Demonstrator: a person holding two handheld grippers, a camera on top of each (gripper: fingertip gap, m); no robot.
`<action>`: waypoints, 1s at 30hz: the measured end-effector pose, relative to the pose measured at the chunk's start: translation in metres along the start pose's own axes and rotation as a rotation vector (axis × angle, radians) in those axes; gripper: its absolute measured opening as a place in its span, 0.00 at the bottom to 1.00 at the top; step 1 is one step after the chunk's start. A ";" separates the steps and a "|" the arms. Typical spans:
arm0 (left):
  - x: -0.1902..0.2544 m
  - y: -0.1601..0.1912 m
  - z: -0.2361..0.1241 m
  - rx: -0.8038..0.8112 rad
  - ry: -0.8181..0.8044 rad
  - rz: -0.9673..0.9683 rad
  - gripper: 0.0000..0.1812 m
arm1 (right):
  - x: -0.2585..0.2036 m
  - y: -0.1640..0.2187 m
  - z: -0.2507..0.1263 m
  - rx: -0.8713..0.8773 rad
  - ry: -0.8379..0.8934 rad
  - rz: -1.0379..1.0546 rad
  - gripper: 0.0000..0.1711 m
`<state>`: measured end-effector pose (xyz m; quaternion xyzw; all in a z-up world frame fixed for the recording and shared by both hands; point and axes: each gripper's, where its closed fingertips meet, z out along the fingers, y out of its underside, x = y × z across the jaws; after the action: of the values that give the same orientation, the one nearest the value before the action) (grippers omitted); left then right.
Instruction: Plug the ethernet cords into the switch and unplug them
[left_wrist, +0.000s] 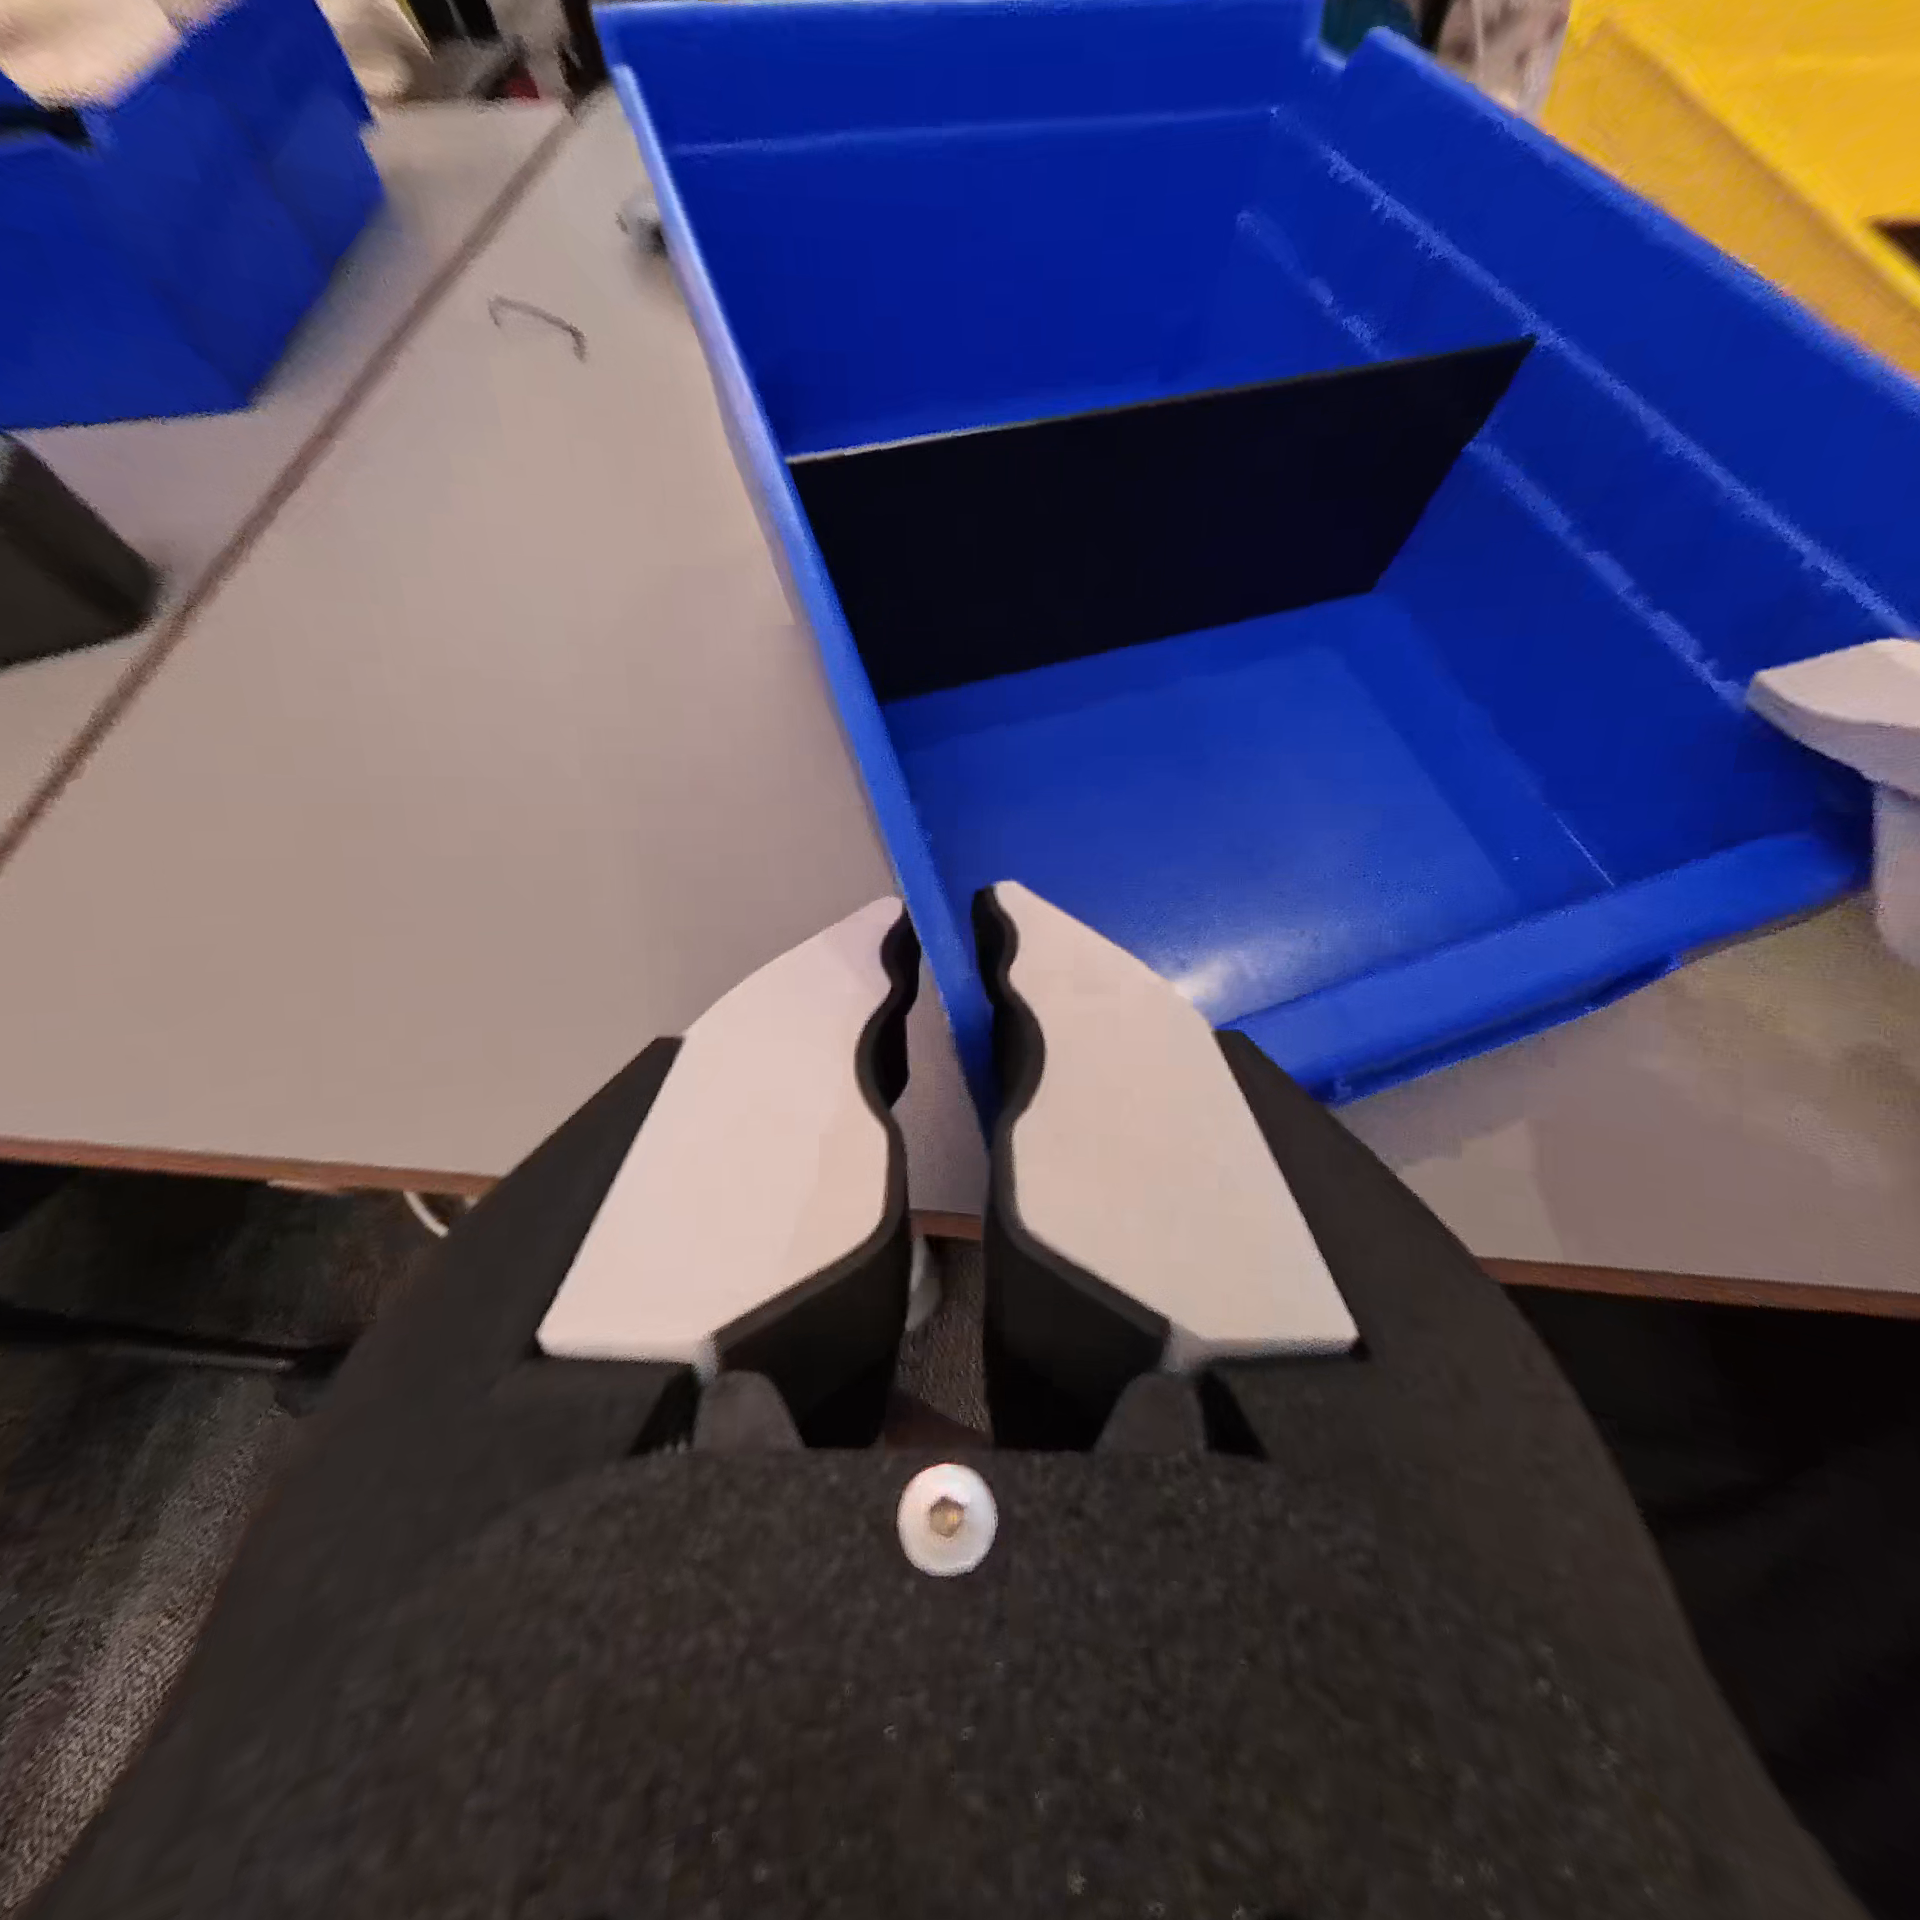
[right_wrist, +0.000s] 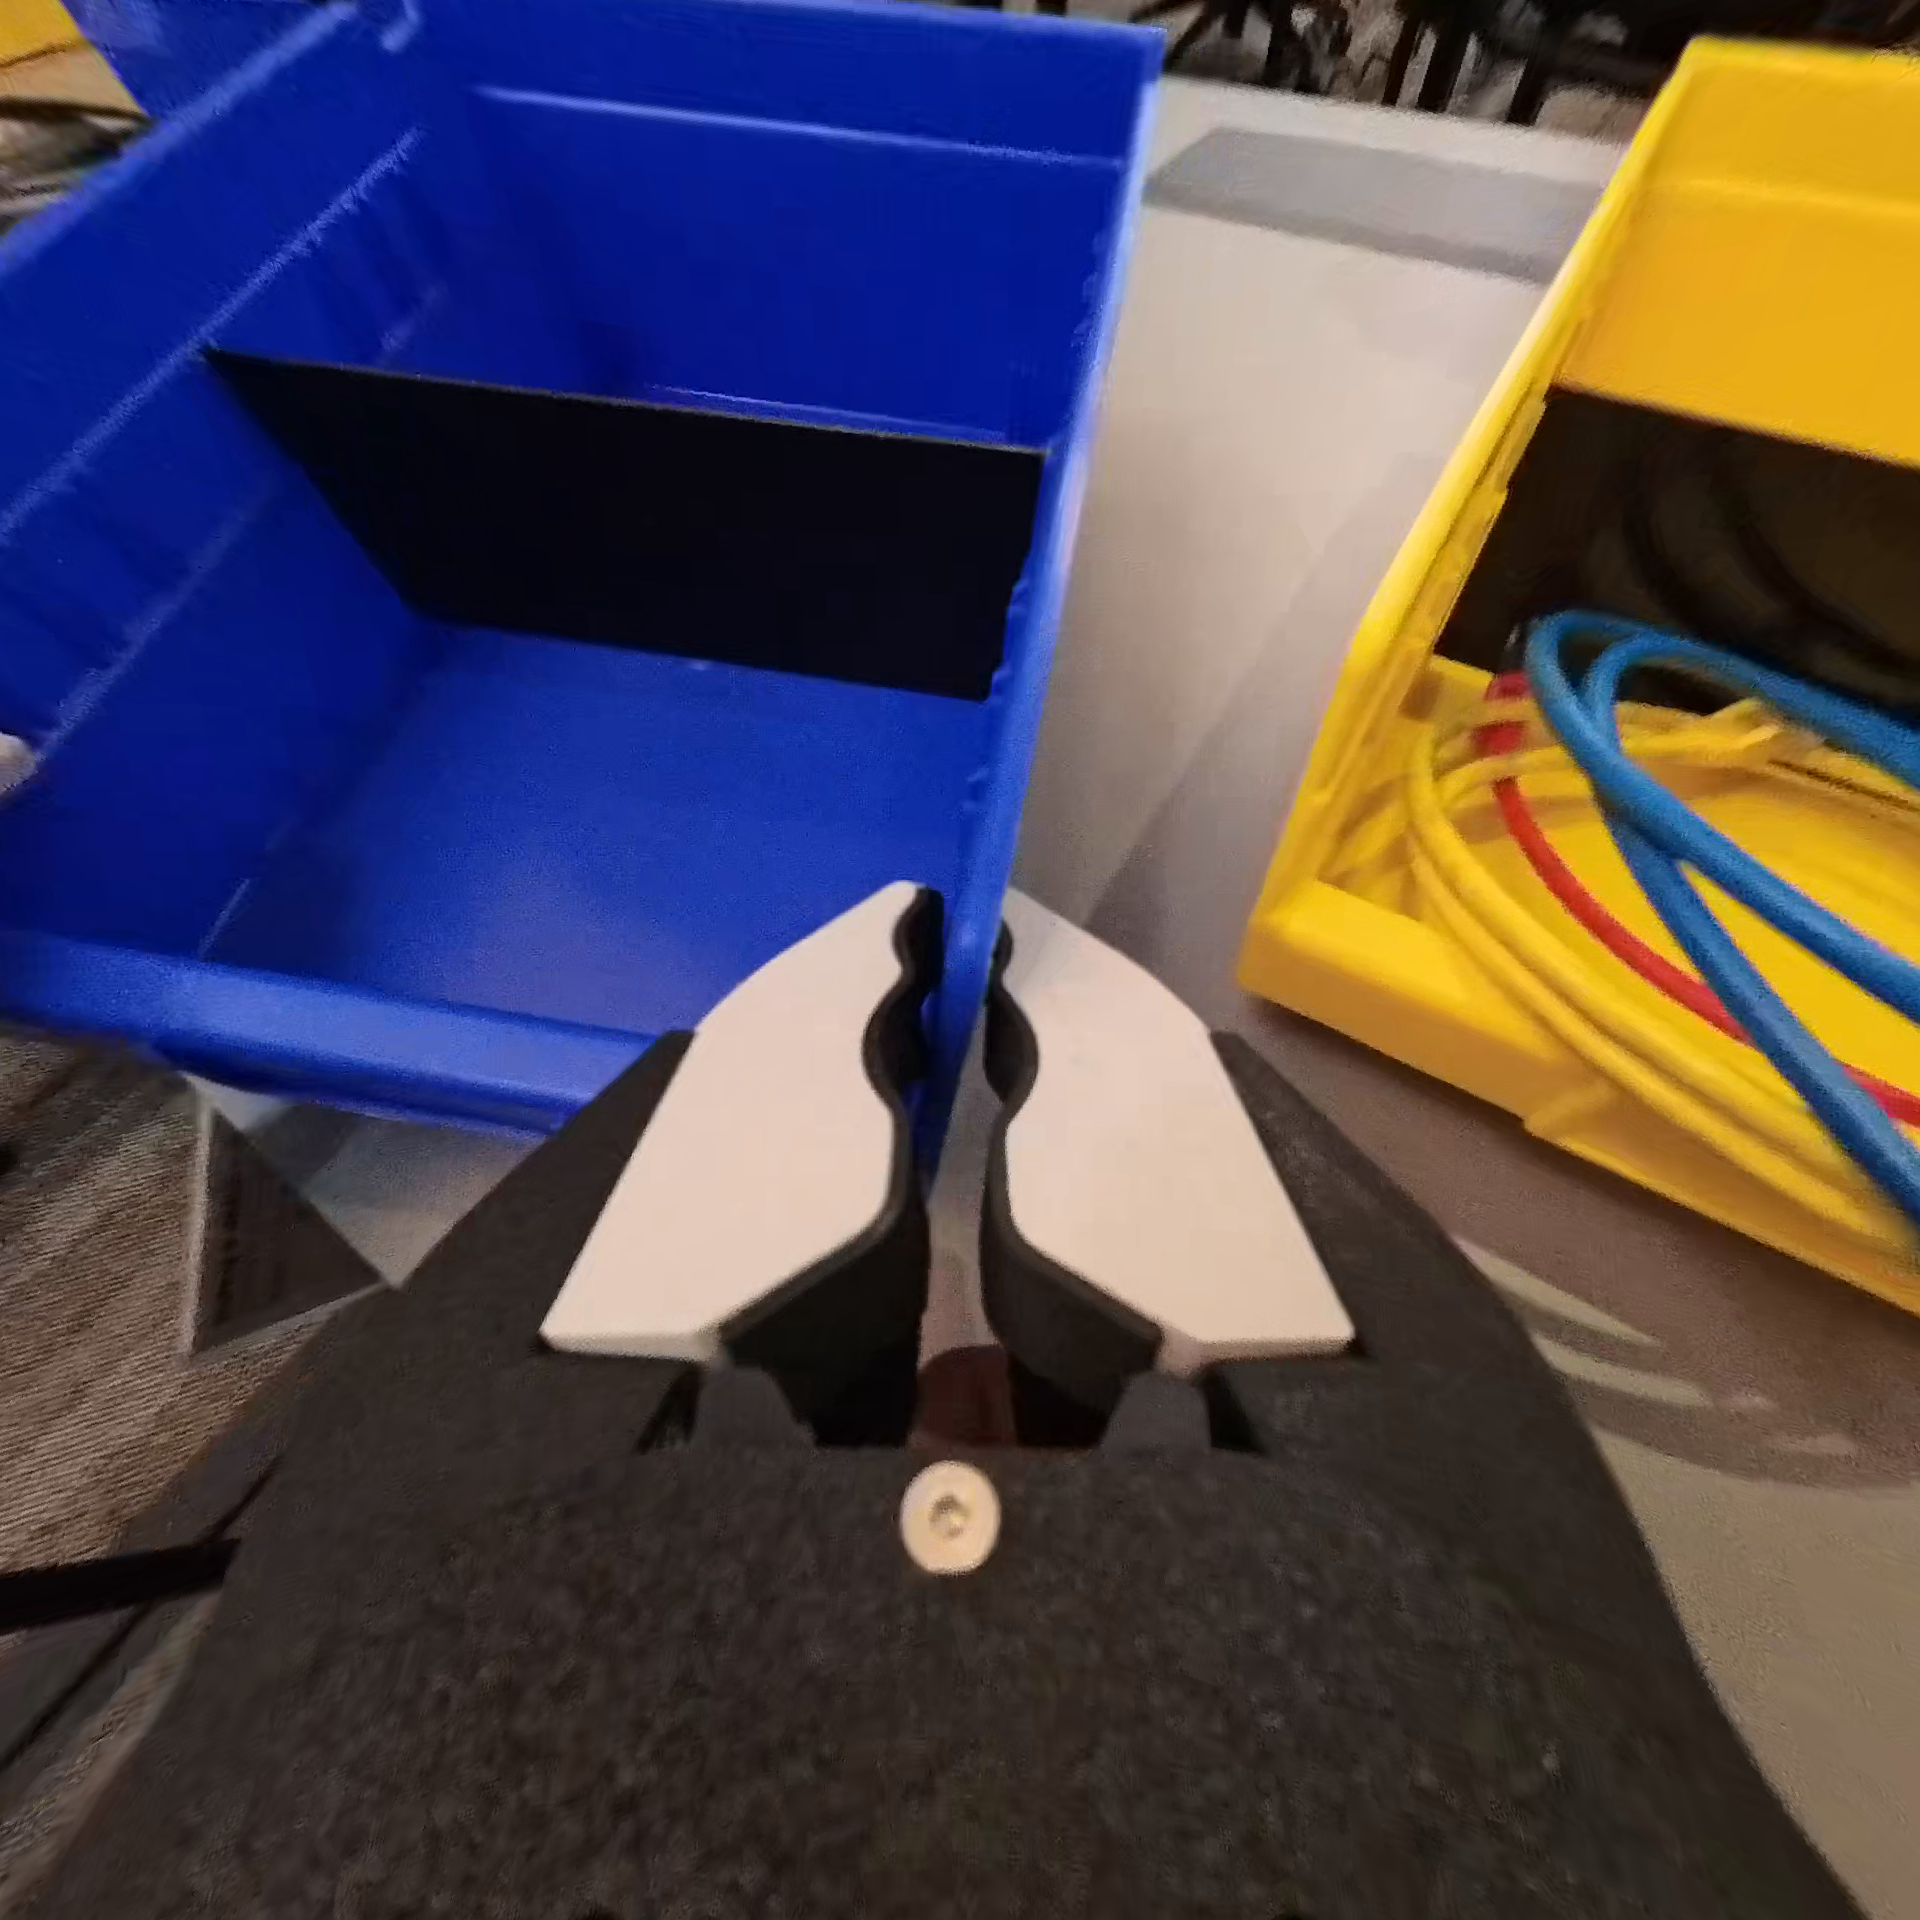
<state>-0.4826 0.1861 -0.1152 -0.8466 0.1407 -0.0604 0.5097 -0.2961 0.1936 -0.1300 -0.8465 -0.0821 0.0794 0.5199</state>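
Ethernet cords (right_wrist: 1662, 883) lie coiled in the yellow bin (right_wrist: 1382, 935) at right: two blue strands, one red, and several yellow loops too bundled to count. No switch is in view. Just beside it sits the blue bin (right_wrist: 582, 831), split into two compartments by one black divider (right_wrist: 644, 551). The right gripper (right_wrist: 961, 914) has its fingers clamped on the bin's near right wall; the left gripper (left_wrist: 948, 914) grips the near left wall the same way. A second blue bin (left_wrist: 166, 260) stands far left on the grey bench (left_wrist: 436, 727). Carpet (left_wrist: 125, 1455) shows below the bench edge. The yellow bin's dark rear section is hard to make out, and the edges are blurred.
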 end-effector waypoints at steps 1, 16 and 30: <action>0.001 -0.006 -0.009 0.038 -0.030 0.002 0.05 | -0.001 -0.006 -0.008 0.040 0.021 -0.024 0.03; 0.236 -0.151 0.001 0.337 0.270 0.168 0.05 | 0.209 -0.104 -0.189 0.391 0.508 -0.121 0.03; 0.561 -0.134 0.096 0.174 0.518 0.371 0.07 | 0.515 0.020 -0.265 0.182 0.727 0.370 0.05</action>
<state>0.0995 0.1577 -0.0662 -0.7164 0.4118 -0.1918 0.5295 0.2644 0.0685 -0.0548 -0.7706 0.2676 -0.1255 0.5646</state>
